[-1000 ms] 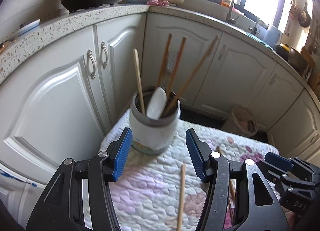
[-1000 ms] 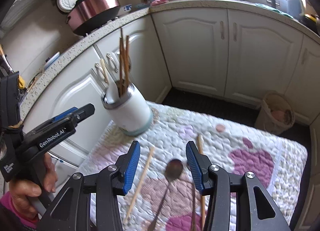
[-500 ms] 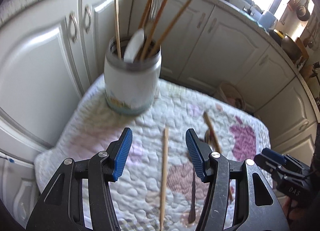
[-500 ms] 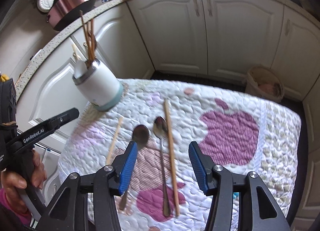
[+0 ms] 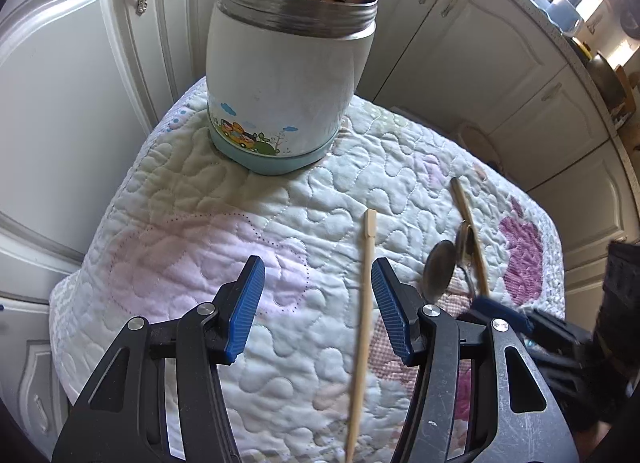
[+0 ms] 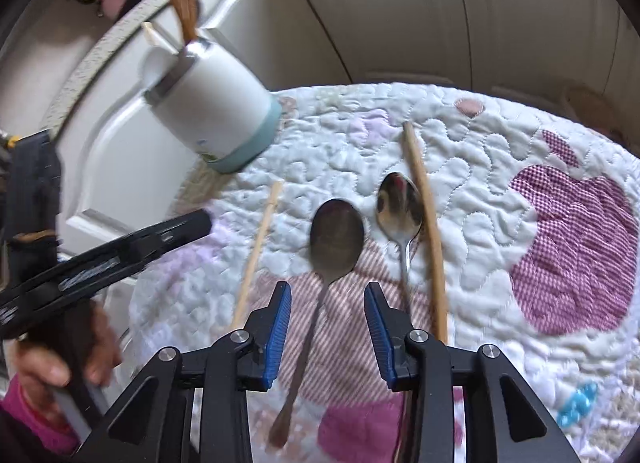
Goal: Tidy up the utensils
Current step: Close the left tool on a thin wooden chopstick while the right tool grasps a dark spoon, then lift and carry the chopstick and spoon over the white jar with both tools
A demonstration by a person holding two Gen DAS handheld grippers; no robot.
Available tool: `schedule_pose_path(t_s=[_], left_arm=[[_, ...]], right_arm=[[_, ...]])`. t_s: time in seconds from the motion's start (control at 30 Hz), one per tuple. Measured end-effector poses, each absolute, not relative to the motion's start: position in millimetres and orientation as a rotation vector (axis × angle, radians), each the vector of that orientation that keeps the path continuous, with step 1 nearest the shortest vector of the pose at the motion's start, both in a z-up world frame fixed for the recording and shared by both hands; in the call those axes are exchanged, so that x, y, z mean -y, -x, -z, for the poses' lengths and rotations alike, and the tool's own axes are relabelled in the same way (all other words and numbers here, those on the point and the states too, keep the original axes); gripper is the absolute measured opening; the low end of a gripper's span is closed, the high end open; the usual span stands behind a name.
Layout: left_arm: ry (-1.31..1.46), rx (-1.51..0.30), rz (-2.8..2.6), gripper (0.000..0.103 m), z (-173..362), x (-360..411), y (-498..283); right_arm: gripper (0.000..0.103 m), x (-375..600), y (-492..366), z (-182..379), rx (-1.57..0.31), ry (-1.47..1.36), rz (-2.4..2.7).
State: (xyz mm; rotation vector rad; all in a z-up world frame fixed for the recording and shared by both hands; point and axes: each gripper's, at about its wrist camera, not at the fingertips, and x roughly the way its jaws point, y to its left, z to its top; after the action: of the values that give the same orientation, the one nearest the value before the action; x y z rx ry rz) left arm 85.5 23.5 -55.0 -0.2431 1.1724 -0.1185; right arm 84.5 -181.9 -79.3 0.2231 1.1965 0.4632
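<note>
A white utensil jar with a pale blue base and a metal rim stands upright at the far corner of a quilted cloth that covers the bench, and wooden chopsticks and a white spoon already stick up out of its mouth. The left tool hangs above the cloth with its blue pads wide apart and nothing between them; a pale wooden chopstick lies flat on the quilt below, running lengthwise through the gap closer to the right-hand pad. Further right in the left wrist view lie two metal spoons and a darker chopstick, close together. From the right wrist view, the right tool is also spread wide and empty, poised over the handle of a dull metal spoon, whose bowl points away towards the jar. Just beside it lies a shinier spoon, and touching that spoon's right edge (or at least very near it) is the darker chopstick, laid almost parallel. The pale chopstick appears left of the dull spoon, well apart from it. The cloth carries a purple checked apple patch at the right.
</note>
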Motion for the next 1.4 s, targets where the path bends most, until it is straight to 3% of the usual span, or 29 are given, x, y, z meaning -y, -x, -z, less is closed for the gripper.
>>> schedule_pose_path(t_s=[0.3, 0.37, 0.53, 0.8, 0.87, 0.93, 0.97, 1.07, 1.17, 1.4], left_arm=[[0.222, -1.216, 0.159, 0.056, 68.0, -14.0, -104.2], [0.21, -1.222, 0.163, 0.056, 69.1, -12.4, -107.1], [0.189, -1.232, 0.164, 0.056, 72.9, -7.2, -115.9], [0.127, -1.231, 0.159, 0.056, 79.1, 17.3, -129.4], [0.124, -1.242, 0.153, 0.055, 83.3, 21.4, -132.4], [0.131, -1.233, 0.149, 0.049, 85.1, 23.8, -133.8], [0.125, -1.22, 0.152, 0.031, 85.1, 24.7, -134.2], [0.112, -1.215, 0.155, 0.006, 86.2, 27.1, -137.1], [0.178, -1.221, 0.182, 0.006, 83.1, 18.6, -135.5], [0.247, -1.107, 0.228, 0.006, 40.2, -7.1, -111.8]], right_arm=[[0.037, 177.4, -115.9, 90.0, -1.154, -0.214, -0.515], [0.017, 173.3, -116.1, 90.1, -1.148, -0.165, -0.516], [0.005, 181.7, -112.9, 90.7, -1.164, -0.205, -0.552], [0.004, 197.7, -93.0, 87.5, -1.195, -0.211, -0.562], [0.011, 199.5, -94.3, 90.6, -1.197, -0.226, -0.559], [0.014, 200.2, -94.9, 93.0, -1.188, -0.25, -0.564], [0.014, 199.8, -95.0, 93.4, -1.18, -0.259, -0.567], [0.01, 194.4, -96.3, 95.0, -1.177, -0.267, -0.565], [0.003, 190.7, -95.1, 87.5, -1.172, -0.278, -0.563], [0.002, 178.7, -80.5, 49.0, -1.093, -0.183, -0.583]])
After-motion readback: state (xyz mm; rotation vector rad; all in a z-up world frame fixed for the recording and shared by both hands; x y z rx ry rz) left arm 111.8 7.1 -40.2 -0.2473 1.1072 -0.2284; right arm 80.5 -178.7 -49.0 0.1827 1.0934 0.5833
